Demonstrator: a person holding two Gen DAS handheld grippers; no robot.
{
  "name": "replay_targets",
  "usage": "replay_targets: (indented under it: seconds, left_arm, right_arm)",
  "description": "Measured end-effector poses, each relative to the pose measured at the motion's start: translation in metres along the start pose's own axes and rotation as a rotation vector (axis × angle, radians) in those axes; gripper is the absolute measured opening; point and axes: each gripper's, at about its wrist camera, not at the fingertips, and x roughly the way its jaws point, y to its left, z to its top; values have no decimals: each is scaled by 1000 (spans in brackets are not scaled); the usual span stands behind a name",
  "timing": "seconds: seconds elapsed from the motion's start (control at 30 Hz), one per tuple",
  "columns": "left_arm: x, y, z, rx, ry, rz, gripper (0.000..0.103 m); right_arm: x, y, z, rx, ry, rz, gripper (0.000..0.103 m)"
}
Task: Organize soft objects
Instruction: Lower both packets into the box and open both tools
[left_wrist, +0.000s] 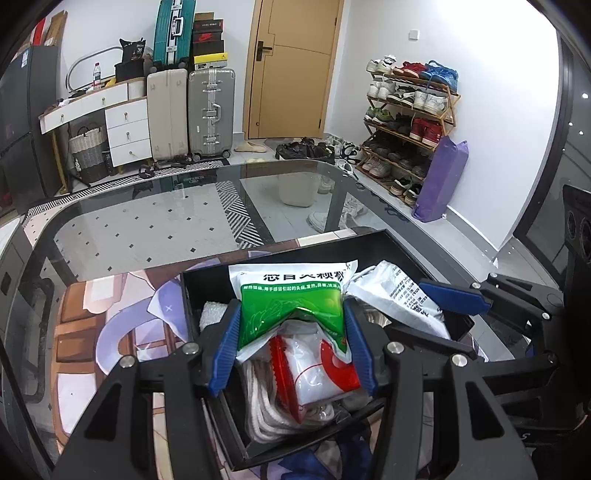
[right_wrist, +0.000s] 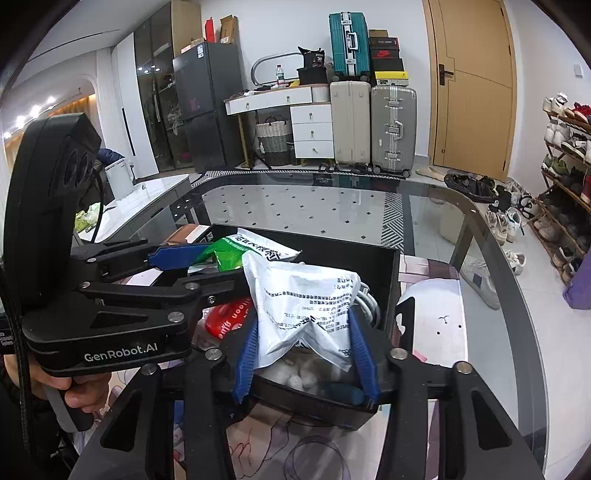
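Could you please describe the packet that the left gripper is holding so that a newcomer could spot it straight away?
Find the glass-topped table, then the open black rectangular box on the printed mat at its near edge. Above that box, the left gripper pinches a soft plastic pouch with a green lower half and a white top band. Its green panel distinguishes it from the white printed pouch in the right gripper.

We look from each gripper's wrist, close over the black box (left_wrist: 413, 254) (right_wrist: 369, 258) — facing the far door (left_wrist: 295, 66) (right_wrist: 472, 85). Both views share that box, centre frame.
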Motion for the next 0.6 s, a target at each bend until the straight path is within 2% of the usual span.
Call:
replay_targets:
  seconds: [0.13,0.27,0.33,0.4,0.43,0.53,0.57,0.6]
  left_arm:
    - [0,0,0,7,2,3,53]
    - [-2,-3,1,11,3,5,53]
    - [-3,-3,0,15,2,11,54]
    - [-2,-3,-1,19,7,22,57]
    - [-2,-3,-1,20,8,24,59]
    - [-7,-1,-2,13,12,22,71]
    - [-10,-1,-2,9,6,14,81]
    - [-14,0,-3,5,-3,11,87]
  right_arm:
    - [-8,-2,-1,-9,-28,-25,58]
    - [-17,-4,0,-12,-50,-55,73]
    - [-22,-6,-1,-2,-60,-70,76]
    - [-27,-10,-2,9,-67,-84,86]
    - [-28,-11,-2,13,-71,-90,86]
    - [-33,-18,-5,27,-71,-104,88]
    - [-35,-19,-7,30,-73,-112,89]
    - [-37,-21,-9,33,-75,-118,91]
